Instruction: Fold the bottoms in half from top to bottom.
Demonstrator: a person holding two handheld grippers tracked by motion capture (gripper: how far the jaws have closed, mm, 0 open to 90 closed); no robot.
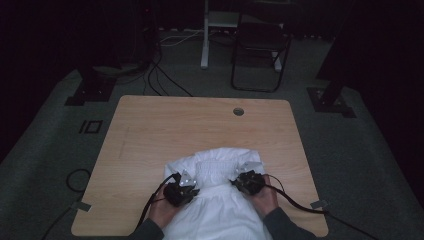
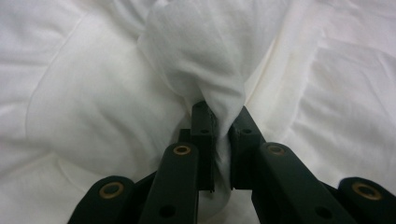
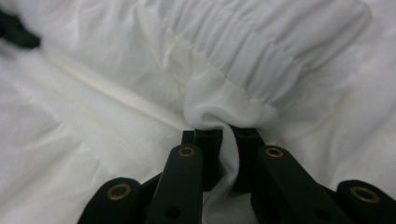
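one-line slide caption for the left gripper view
Left claw pinching a bunched fold of white garment.

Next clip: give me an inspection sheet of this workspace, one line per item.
Surface: wooden table, round hole near far edge.
Job's things: white garment, gathered band across it, hanging over the near edge.
Clutter: nothing seen.
Grippers: left tool shut on a pinch of garment; right tool shut on a fold beside the band.
Cables: black cable trails from each tool; more on the floor.
Surroundings: dark room, grey carpet, folding chair.
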